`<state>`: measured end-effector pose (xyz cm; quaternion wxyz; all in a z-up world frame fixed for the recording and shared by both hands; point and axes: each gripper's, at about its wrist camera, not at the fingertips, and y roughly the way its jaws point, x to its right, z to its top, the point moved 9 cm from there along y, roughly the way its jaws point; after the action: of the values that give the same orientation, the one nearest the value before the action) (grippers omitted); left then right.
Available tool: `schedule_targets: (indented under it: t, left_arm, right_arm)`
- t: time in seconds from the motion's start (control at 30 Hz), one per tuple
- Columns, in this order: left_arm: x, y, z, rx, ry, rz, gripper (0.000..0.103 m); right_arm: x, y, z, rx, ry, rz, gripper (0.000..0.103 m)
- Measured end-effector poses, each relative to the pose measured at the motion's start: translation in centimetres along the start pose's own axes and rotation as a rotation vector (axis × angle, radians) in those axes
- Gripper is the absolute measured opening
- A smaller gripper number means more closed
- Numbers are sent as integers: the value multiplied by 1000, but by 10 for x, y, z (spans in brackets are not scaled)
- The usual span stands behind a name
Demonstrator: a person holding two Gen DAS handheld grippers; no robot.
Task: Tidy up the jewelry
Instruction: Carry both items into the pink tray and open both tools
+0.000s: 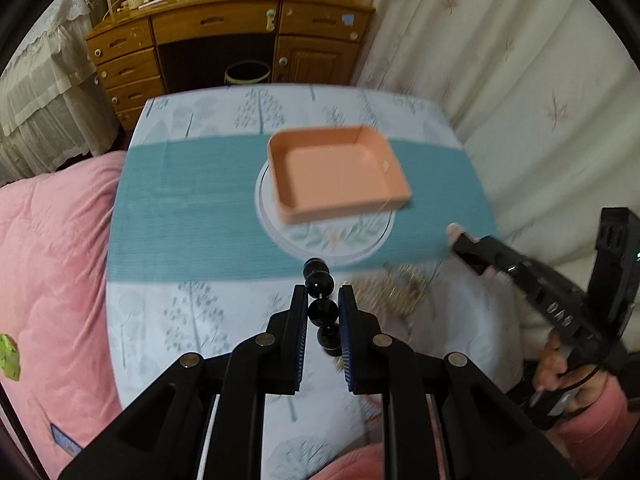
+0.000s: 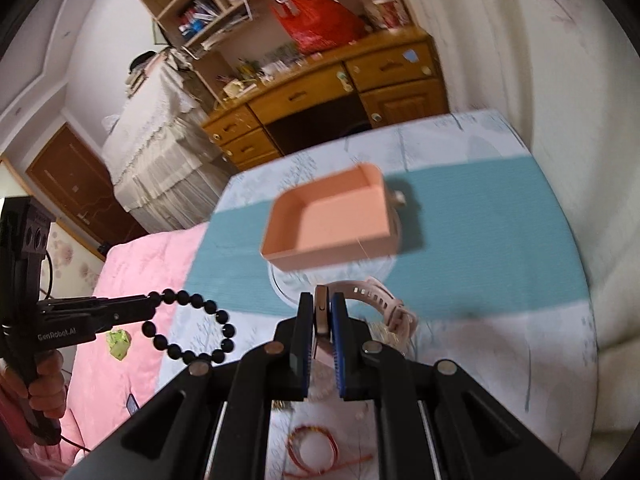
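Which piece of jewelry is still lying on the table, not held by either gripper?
The red bangle lies on the table; the black bead bracelet is in the left gripper, the pink watch in the right gripper.

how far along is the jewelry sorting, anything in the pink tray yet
Nothing looks done yet: the pink tray shows no jewelry inside. In hand: the left hand-held gripper is shut on the black bead bracelet, and the right hand-held gripper is shut on the pink watch, both short of the tray. Left on the table: a gold chain and a red bangle.
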<state>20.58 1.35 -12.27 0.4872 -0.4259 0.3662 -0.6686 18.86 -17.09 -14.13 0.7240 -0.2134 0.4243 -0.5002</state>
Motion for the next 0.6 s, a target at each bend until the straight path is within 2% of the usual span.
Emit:
schedule_targets:
  t: [0.33,0.47,0.6]
  left_arm:
    - [14,20,75,67,-16,16,13]
    - [14,41,96,75,-18,57,13]
    - [11,66,114,57,-40,66,13]
  right_arm:
    - [-16,45,67,23,-125,24,8]
    - [-15,71,78,7,-170,20,9]
    - [-9,95,81,-10,-192,13,9]
